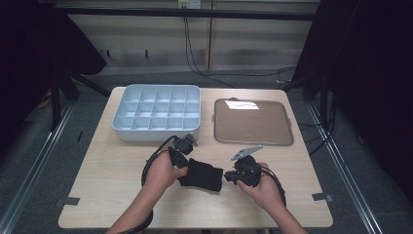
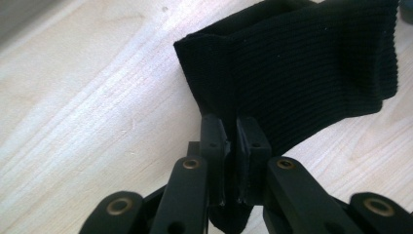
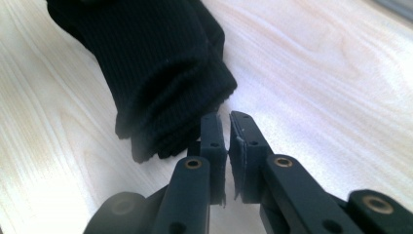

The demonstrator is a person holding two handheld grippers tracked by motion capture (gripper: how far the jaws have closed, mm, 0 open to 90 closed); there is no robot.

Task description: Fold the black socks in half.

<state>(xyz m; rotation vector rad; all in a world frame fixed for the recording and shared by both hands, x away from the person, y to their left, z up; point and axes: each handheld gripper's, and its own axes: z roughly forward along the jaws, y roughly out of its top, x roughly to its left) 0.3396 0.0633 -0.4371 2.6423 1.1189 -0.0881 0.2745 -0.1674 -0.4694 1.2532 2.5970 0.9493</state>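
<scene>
Jaws of the left gripper pinch the black sock edge; right gripper jaws sit pressed together, empty, beside its cuff on the surface. We judge the right should spread before taking the cuff squarely.

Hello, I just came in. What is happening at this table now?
A person at a wooden table holds a gripper in each hand. The left gripper is shut on an edge of a black sock, which lies between the two hands. The right gripper is next to the sock's cuff, jaws nearly closed with nothing between them. Farther back stand a pale blue divided tray and a flat brown lid, both untouched.
</scene>
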